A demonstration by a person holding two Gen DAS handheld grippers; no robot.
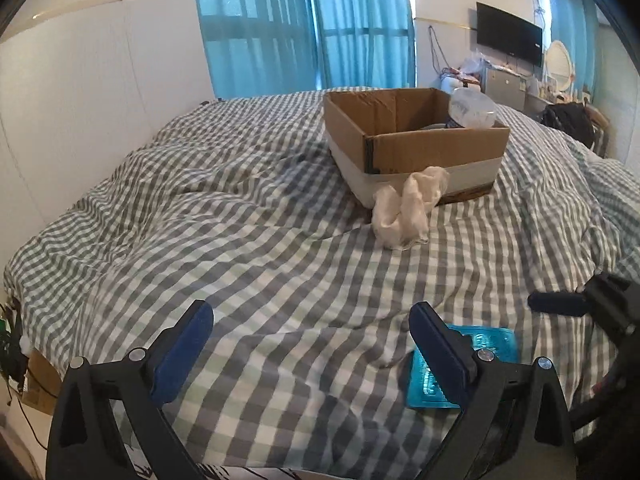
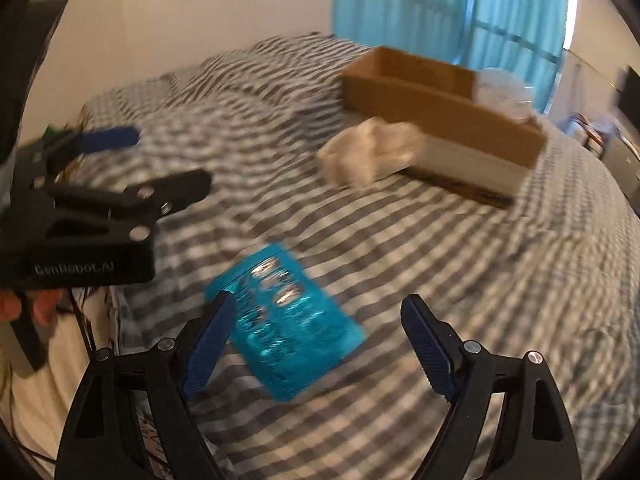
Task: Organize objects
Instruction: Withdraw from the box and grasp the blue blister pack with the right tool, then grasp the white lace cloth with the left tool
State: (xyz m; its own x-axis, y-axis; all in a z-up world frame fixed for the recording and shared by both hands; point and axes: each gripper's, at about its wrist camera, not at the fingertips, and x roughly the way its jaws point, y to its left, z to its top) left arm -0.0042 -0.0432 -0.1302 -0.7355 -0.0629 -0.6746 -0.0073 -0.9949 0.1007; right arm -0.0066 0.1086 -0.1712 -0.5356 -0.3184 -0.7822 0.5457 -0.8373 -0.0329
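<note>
A teal plastic packet (image 2: 284,328) lies flat on the grey checked quilt (image 1: 240,220). My right gripper (image 2: 320,302) hovers over it, open, with the packet under its left pad and untouched. In the left wrist view the packet (image 1: 492,344) shows partly behind the right pad. My left gripper (image 1: 310,312) is open and holds nothing; it also appears as the left gripper (image 2: 172,158) at the left of the right wrist view. A crumpled white cloth (image 1: 408,208) rests against an open cardboard box (image 1: 416,140). A clear plastic container (image 1: 472,108) sits in the box.
One finger (image 1: 556,304) of my right gripper pokes in from the right edge. A white wall panel (image 1: 100,100) runs along the bed's left side. Blue curtains (image 1: 312,24) hang behind the bed. A wall screen (image 1: 508,40) and a cluttered desk stand at the far right.
</note>
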